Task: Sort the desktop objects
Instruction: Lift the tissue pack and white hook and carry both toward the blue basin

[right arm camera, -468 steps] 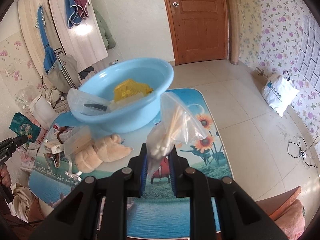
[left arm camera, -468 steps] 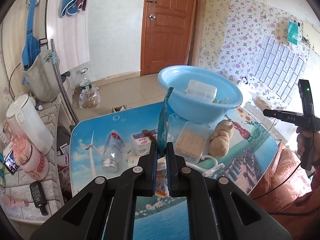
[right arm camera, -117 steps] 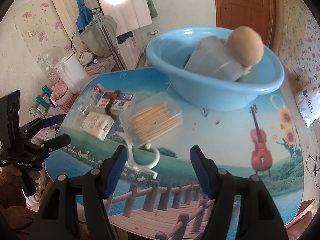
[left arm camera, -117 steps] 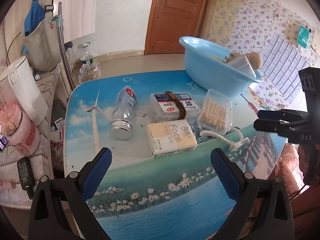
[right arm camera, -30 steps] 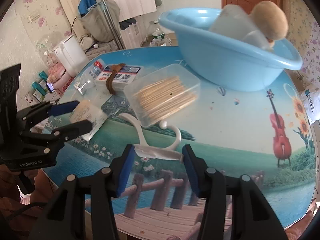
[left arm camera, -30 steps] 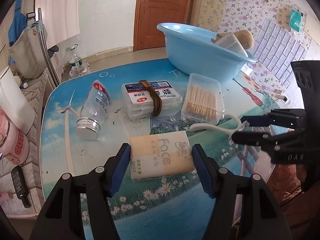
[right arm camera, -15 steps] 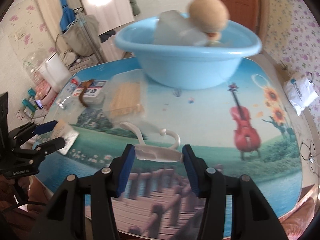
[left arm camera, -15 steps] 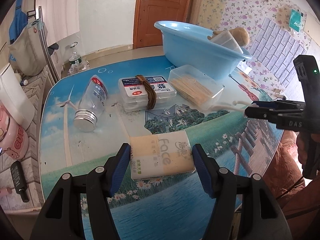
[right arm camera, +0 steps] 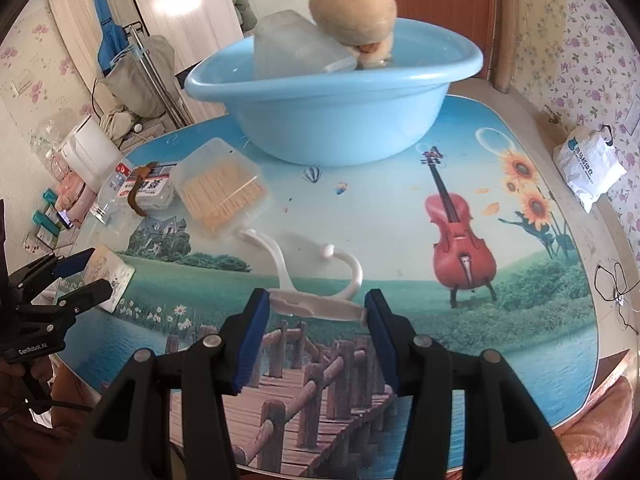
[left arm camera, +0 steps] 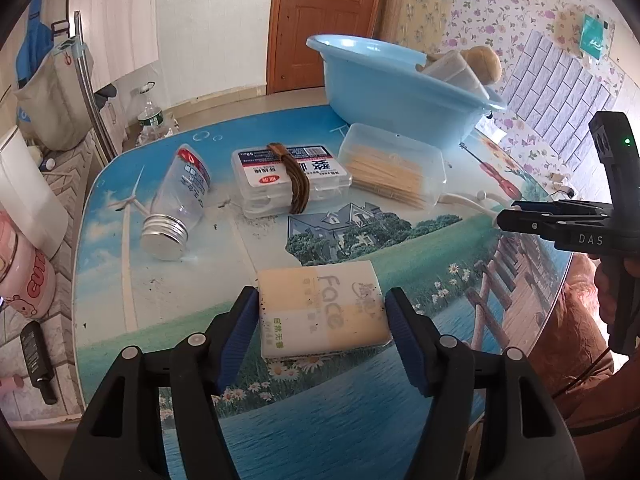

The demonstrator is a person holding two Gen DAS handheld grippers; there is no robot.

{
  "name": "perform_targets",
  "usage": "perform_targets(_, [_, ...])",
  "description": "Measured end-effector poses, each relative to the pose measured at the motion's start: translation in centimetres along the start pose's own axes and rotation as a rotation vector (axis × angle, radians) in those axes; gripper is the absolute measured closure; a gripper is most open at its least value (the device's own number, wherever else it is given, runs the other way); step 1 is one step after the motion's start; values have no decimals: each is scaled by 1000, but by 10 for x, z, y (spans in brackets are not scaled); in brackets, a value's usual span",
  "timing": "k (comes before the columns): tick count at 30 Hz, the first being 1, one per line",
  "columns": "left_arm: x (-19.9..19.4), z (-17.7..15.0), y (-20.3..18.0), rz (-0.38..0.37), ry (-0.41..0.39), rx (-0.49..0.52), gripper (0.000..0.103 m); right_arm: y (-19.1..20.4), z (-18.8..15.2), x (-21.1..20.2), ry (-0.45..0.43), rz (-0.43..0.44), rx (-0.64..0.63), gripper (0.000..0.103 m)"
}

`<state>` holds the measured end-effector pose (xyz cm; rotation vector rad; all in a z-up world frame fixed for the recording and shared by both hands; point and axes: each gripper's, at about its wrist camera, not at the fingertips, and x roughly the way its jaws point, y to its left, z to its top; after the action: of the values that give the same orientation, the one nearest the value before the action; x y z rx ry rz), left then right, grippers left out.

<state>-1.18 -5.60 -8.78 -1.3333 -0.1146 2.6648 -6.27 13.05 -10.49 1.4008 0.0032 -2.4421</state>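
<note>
On the picture-printed table point(left arm camera: 400, 432), one tissue pack point(left arm camera: 322, 314) sits clamped in the left gripper point(left arm camera: 320, 330); the right gripper point(right arm camera: 318, 320) clamps one white hook point(right arm camera: 316, 304), which now lies farther from the toothpick box point(right arm camera: 222, 192) ahead.

Your left wrist camera looks low and close across the table point(left arm camera: 120, 280) toward the blue basin point(left arm camera: 384, 92); your right one faces the same basin point(right arm camera: 332, 120) from the opposite corner.

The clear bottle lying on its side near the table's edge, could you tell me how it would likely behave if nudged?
The bottle lies on its round side, so it would probably roll. It looks empty and thin-walled, so likely light and quick to skid on the glossy table. The metal cap may weight that end, so it could roll in a curve.
</note>
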Motion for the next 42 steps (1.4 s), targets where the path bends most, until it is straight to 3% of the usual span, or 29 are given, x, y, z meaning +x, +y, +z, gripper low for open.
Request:
perform_targets(2, [1,0,1,-1,3,0,38,0,0,1,5,-2,1,53])
perform_targets(5, [3,0,0,-1,7,-1,37,0,0,4,10,-5,8,45])
perform_targets(15, [12,4,-6,21,15,35,34,8,7,10,8,-18,-21,38])
perform_targets(20, [15,3,-11,30,7,60,28,6,8,11,-2,-26,-20,38])
perform_targets(23, [14,3,-10,28,7,54,28,-1,8,8,-14,-33,14,50])
perform_targets(26, [12,5,-6,16,3,31,41,-7,10,5,-20,-34,25,50])
perform_targets(36, [-7,12,-9,17,-47,28,41,-7,10,-18,-76,-29,-12,50])
perform_targets(42, [-22,26,-10,9,-89,18,41,5,18,-49,-189,-30,-93,50])
